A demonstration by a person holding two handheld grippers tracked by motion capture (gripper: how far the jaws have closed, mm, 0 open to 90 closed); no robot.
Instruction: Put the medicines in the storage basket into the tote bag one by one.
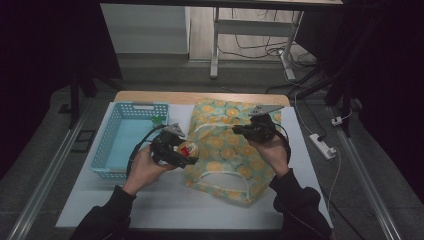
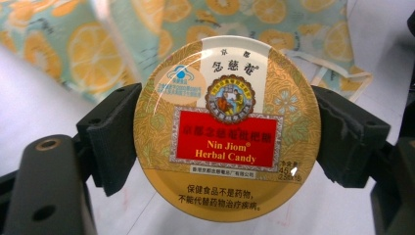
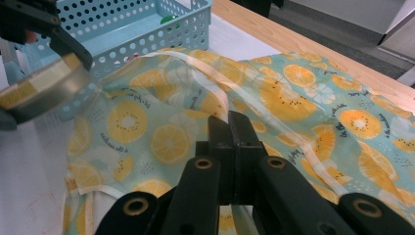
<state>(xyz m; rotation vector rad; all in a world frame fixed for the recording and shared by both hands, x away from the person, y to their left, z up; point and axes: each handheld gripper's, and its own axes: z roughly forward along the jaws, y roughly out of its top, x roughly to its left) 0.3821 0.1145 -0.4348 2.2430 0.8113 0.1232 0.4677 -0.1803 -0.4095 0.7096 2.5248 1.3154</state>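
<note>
Gold tin (image 2: pixel 227 125) sits clamped in my left gripper (image 2: pixel 227 142) while my right gripper (image 3: pixel 230 132) pinches the bag (image 3: pixel 293 98).

Black tongs (image 1: pixel 192 159), grey plates, dark sleeves (image 1: pixel 107 215).

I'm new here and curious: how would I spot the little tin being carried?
Start at the white table and find the blue basket beside the orange-print fabric bag. Between them, the left gripper clamps a round gold Nin Jiom Herbal Candy tin, the lone metal thing with a red label.
</note>
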